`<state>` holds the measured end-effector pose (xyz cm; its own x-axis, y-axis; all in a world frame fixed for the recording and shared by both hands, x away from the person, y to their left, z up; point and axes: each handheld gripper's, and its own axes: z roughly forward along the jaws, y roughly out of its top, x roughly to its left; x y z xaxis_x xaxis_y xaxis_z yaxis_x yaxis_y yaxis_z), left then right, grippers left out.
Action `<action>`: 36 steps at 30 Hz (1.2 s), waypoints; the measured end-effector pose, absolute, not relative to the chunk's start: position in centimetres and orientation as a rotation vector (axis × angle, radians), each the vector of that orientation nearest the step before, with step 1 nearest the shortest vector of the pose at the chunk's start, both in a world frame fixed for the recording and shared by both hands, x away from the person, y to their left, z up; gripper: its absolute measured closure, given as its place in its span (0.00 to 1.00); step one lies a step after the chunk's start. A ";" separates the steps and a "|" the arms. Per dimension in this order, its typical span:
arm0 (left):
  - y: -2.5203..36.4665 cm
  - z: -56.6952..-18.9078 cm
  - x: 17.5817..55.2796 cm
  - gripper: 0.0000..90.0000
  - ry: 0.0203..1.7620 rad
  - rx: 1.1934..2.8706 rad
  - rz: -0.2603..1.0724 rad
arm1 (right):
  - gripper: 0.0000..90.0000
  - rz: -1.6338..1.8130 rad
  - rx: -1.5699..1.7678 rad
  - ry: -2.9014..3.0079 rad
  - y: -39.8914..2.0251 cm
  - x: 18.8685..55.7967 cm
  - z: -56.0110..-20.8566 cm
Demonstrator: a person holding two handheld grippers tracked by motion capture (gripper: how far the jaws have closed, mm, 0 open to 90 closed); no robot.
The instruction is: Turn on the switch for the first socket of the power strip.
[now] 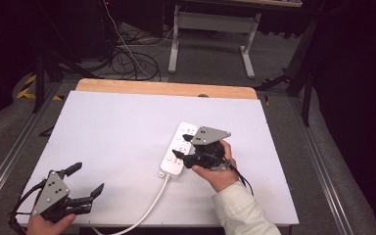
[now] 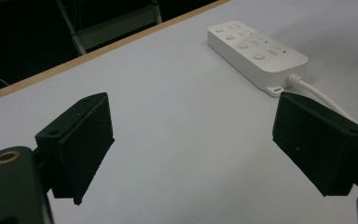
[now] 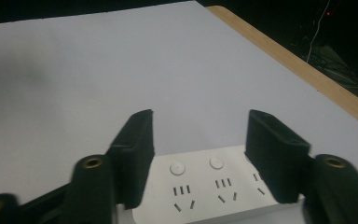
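Note:
A white power strip lies flat right of the table's middle, and its white cable runs to the front edge. My right gripper reaches over the strip from the right. In the right gripper view its black jaws stand apart above the strip's socket face, with nothing pinched between them. My left gripper rests at the front left corner, open and holding nothing. The left gripper view looks between its wide jaws at the strip and cable farther off.
A white sheet covers the table, with a wooden edge along the far side. Behind the table stand a white desk frame and loose floor cables. Metal rails flank both sides.

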<state>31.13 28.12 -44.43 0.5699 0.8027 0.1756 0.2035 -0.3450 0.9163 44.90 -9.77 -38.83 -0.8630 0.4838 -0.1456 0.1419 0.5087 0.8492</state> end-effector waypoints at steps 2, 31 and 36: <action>28.1 -44.5 31.2 0.14 0.820 1.854 0.791 | 0.61 1.319 0.568 2.399 -9.8 44.8 -38.8; 27.8 -44.5 31.1 0.15 0.807 1.871 0.813 | 1.00 1.086 0.586 2.660 -6.4 46.7 -39.0; 27.8 -44.5 31.1 0.15 0.805 1.871 0.808 | 1.00 1.052 0.604 2.696 -5.8 47.4 -39.7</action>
<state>31.08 27.81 -44.52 0.5715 0.7962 0.1989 0.1962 -0.3679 0.9089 47.43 -5.85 -39.74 -0.9003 0.4347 -0.0237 0.3037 0.6662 0.6812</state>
